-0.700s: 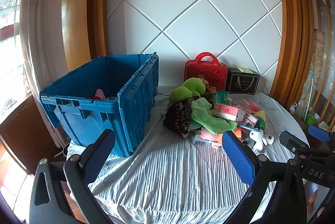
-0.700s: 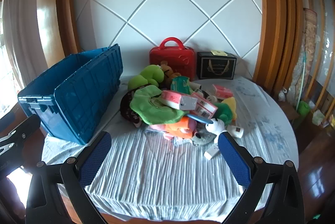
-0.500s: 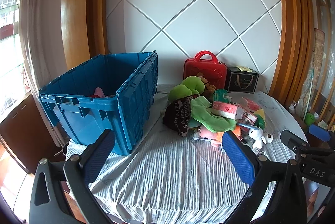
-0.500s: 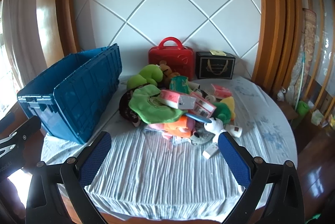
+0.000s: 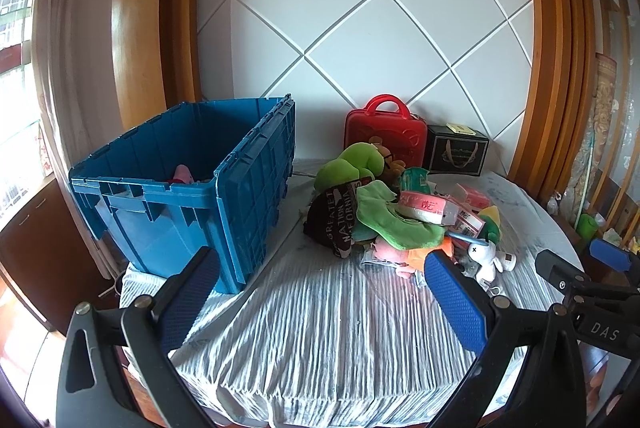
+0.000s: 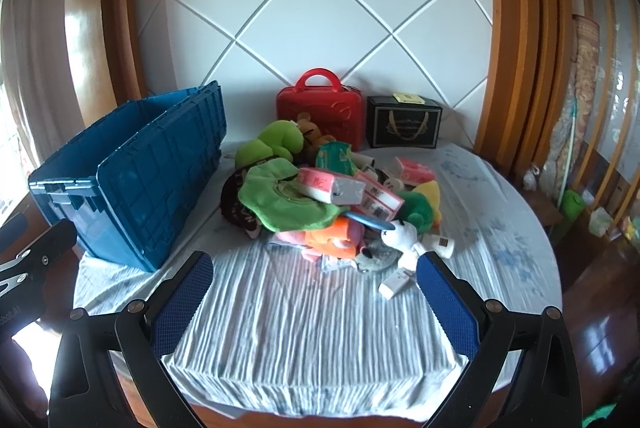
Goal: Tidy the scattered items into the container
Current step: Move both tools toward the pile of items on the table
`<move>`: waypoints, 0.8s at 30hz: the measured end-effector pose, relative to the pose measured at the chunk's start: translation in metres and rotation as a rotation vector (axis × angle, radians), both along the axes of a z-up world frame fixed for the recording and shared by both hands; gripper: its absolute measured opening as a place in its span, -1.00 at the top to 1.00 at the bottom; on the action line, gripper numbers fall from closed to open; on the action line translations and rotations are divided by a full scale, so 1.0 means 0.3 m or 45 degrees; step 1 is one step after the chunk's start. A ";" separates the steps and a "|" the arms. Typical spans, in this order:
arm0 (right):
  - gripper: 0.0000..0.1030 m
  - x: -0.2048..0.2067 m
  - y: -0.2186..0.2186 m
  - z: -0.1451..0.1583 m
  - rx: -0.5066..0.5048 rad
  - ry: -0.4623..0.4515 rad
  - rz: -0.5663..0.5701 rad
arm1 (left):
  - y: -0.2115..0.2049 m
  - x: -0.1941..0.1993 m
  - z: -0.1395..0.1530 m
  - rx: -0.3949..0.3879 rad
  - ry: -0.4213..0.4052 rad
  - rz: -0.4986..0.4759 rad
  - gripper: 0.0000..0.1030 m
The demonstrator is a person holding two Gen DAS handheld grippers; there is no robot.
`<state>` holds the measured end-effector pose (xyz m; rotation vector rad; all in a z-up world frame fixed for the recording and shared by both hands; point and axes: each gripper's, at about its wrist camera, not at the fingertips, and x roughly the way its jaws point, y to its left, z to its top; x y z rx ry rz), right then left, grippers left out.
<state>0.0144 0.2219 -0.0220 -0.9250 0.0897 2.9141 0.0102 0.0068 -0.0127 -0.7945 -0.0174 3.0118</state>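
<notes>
**Pile waiting, both tools idle**

Heap of toys and boxes mid-worktop, blue crate at left edge. Left gripper and right gripper: fingers spread, empty. Plush looks soft, light; pinch a fold.

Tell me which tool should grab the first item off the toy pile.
Probably the right tool: open, empty, facing the pile's white plush squarely. The left tool, also open, sits nearer the blue crate, with the pile toward its right finger.
</notes>
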 end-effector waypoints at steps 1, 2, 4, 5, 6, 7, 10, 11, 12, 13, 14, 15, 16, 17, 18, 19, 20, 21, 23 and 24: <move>-1.00 0.001 0.003 -0.001 -0.001 -0.001 -0.002 | 0.003 0.000 -0.001 0.000 -0.001 -0.003 -1.00; -1.00 0.001 0.005 -0.002 -0.001 -0.003 -0.004 | 0.006 0.001 -0.004 0.000 -0.001 -0.006 -1.00; -1.00 0.001 0.011 -0.005 -0.001 -0.006 -0.009 | 0.015 -0.001 -0.006 -0.002 -0.004 -0.011 -1.00; -1.00 0.000 0.015 -0.006 -0.001 -0.007 -0.012 | 0.018 -0.002 -0.008 -0.002 -0.006 -0.014 -1.00; -1.00 0.000 0.019 -0.007 -0.002 -0.008 -0.015 | 0.022 -0.002 -0.010 -0.002 -0.007 -0.017 -1.00; -1.00 -0.001 0.024 -0.008 -0.003 -0.010 -0.018 | 0.026 -0.003 -0.012 -0.003 -0.009 -0.019 -1.00; -1.00 -0.004 0.037 -0.014 -0.004 -0.017 -0.023 | 0.040 -0.005 -0.016 -0.004 -0.014 -0.027 -1.00; -1.00 -0.006 0.042 -0.016 -0.004 -0.020 -0.024 | 0.042 -0.005 -0.016 -0.004 -0.015 -0.029 -1.00; -1.00 -0.008 0.046 -0.018 -0.005 -0.022 -0.025 | 0.045 -0.005 -0.016 -0.005 -0.014 -0.031 -1.00; -1.00 -0.010 0.051 -0.019 -0.005 -0.023 -0.026 | 0.050 -0.007 -0.016 -0.005 -0.014 -0.031 -1.00; -1.00 -0.011 0.055 -0.021 -0.005 -0.024 -0.026 | 0.053 -0.007 -0.016 -0.005 -0.014 -0.032 -1.00; -1.00 -0.012 0.060 -0.021 -0.005 -0.024 -0.026 | 0.056 -0.009 -0.017 -0.005 -0.015 -0.031 -1.00; -1.00 -0.014 0.063 -0.021 -0.005 -0.024 -0.026 | 0.062 -0.010 -0.018 -0.006 -0.016 -0.030 -1.00; -1.00 -0.013 0.062 -0.022 -0.005 -0.024 -0.026 | 0.068 -0.013 -0.019 -0.006 -0.018 -0.029 -1.00; -1.00 -0.014 0.067 -0.022 -0.005 -0.024 -0.026 | 0.074 -0.016 -0.020 -0.007 -0.019 -0.029 -1.00; -1.00 -0.016 0.075 -0.023 -0.006 -0.025 -0.026 | 0.080 -0.021 -0.021 -0.007 -0.022 -0.029 -1.00; -1.00 -0.019 0.084 -0.025 -0.007 -0.026 -0.027 | 0.087 -0.025 -0.023 -0.007 -0.024 -0.028 -1.00; -1.00 -0.023 0.096 -0.026 -0.008 -0.027 -0.028 | 0.095 -0.031 -0.024 -0.007 -0.027 -0.028 -1.00; -1.00 -0.030 0.119 -0.033 -0.011 -0.033 -0.030 | 0.113 -0.042 -0.031 -0.007 -0.035 -0.030 -1.00; -1.00 -0.035 0.132 -0.037 -0.012 -0.037 -0.032 | 0.119 -0.048 -0.035 -0.005 -0.039 -0.033 -1.00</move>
